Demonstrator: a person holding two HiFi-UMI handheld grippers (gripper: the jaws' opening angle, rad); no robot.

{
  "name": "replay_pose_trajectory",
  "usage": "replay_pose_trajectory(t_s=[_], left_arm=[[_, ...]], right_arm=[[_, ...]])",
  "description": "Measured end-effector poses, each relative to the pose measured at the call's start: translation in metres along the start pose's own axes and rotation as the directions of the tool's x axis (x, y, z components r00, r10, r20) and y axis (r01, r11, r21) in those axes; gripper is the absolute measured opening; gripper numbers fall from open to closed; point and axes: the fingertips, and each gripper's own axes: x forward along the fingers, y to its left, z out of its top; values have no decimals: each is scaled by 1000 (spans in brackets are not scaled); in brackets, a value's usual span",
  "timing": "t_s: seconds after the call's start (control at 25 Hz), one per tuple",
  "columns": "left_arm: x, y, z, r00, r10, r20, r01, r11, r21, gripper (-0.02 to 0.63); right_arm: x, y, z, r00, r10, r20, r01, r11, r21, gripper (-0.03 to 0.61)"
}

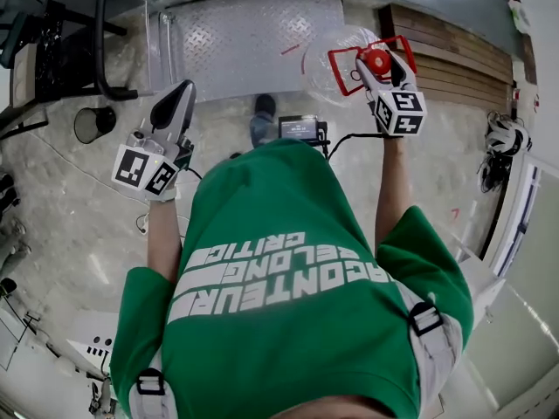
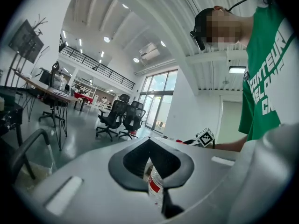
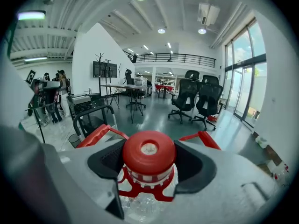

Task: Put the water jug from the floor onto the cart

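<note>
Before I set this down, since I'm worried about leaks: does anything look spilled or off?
Nothing stands out. The right gripper clamps the water jug by its neck, red cap on, and the cart deck shows no puddle.

Left gripper [image 1: 183, 91] closed, right gripper [image 1: 377, 62] clamped

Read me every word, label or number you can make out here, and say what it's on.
"CRITIC" and "...CONTEUR": white print on the person's green shirt, upside down in the head view; the middle line is not clear enough to read.
Red-and-white label on the water jug: too blurred to read.
Dark box in front of the person: any print is too small to read.
</note>
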Motion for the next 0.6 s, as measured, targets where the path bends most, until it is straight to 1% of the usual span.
replay_pose_trajectory(t_s=[0.32, 0.6], left_arm=[[39, 18, 2, 997, 74, -8, -74, 997, -10, 15], [54, 30, -3, 990, 142, -7, -142, 989, -34, 15]], right_arm=[[65, -15, 8, 994, 95, -49, -98, 993, -65, 299], [125, -9, 10, 976, 190, -106, -203, 970, -135, 301]])
